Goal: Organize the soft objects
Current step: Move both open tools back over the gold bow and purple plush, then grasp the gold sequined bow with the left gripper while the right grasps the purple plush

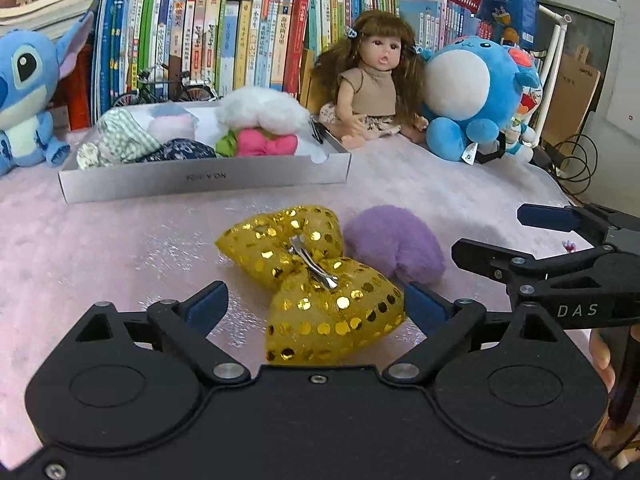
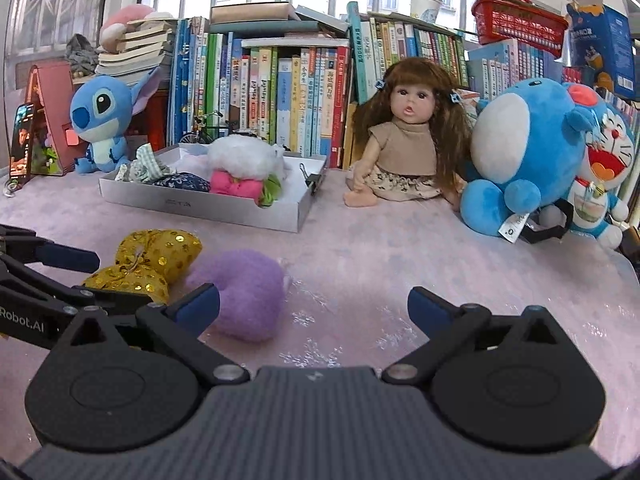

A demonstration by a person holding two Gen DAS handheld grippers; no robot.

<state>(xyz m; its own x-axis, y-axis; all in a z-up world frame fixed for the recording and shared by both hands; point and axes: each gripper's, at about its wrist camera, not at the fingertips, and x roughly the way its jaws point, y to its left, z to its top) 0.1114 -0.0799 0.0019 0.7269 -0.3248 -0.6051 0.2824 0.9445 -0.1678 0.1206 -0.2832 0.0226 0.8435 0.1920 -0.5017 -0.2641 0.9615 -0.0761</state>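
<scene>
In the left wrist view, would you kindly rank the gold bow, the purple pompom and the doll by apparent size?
Largest to smallest:
1. Gold bow, though nearness to the camera inflates it
2. Doll, farther back
3. Purple pompom

Left wrist view: sitting low over the bench (image 1: 120, 240), facing the bookshelf (image 1: 240, 32), close above the gold bow (image 1: 312, 280) | Right wrist view: sitting just to its right, facing the same way | Both views are sharing the bow, purple pom-pom (image 2: 244, 292), white tray (image 2: 208, 206) and doll (image 2: 404, 148).
</scene>
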